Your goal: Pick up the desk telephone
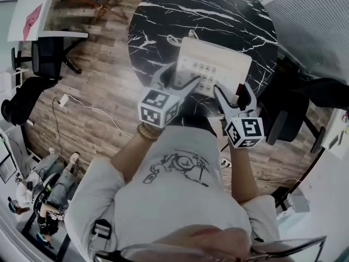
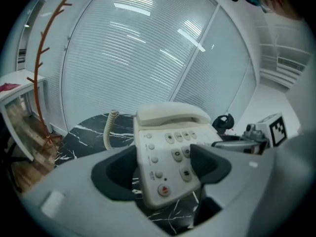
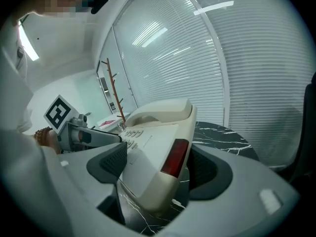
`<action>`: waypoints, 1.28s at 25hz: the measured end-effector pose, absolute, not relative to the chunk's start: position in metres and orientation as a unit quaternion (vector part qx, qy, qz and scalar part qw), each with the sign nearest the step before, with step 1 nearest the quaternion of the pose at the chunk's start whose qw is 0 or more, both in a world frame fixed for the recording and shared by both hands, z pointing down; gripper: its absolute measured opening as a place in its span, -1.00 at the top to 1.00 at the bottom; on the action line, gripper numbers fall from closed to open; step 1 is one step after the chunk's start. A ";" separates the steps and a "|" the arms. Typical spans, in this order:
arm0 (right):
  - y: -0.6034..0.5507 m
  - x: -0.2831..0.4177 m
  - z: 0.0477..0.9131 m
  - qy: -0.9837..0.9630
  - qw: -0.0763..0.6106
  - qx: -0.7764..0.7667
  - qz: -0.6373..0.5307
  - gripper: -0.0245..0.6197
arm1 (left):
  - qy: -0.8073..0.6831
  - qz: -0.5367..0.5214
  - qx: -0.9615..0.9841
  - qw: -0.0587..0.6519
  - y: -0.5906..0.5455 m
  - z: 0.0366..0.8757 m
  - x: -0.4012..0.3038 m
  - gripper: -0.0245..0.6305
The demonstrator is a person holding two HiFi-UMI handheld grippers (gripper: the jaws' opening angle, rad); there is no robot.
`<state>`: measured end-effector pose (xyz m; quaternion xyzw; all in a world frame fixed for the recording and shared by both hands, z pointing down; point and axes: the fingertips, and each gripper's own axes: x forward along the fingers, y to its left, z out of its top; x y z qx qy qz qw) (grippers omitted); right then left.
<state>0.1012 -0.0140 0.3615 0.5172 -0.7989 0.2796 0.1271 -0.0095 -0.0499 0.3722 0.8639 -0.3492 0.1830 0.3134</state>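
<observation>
As left gripper [image 2: 165,167] and right gripper [image 3: 158,167] clamp it, the desk telephone [image 1: 215,64] tilts

Grey printed T-shirt [image 1: 180,195], beaded bracelet [image 1: 146,132]

In the head view the left gripper [image 1: 177,78] and right gripper [image 1: 232,91] are covering the near edge of the desk telephone [image 1: 215,59], and beyond them the table [image 1: 163,15] is running off the frame's top. Between the left gripper's jaws, the right-hand pad [image 2: 210,162] is blocking several keys [image 2: 177,154] — their markings are blurring past reading — while the coiled cord [image 2: 109,127] is dropping behind the left-hand jaw. Between the right gripper's jaws, the telephone's side is screening the right-hand pad's face.
</observation>
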 end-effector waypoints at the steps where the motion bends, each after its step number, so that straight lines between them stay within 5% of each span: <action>1: -0.014 0.101 0.354 -0.800 0.125 0.518 0.276 -0.24 | -0.350 0.181 0.865 0.312 -0.050 0.365 -0.010 -0.13; 32: -0.004 0.094 0.194 -0.811 0.067 0.542 0.208 -0.23 | -0.365 0.120 0.891 0.242 -0.041 0.201 -0.017 -0.14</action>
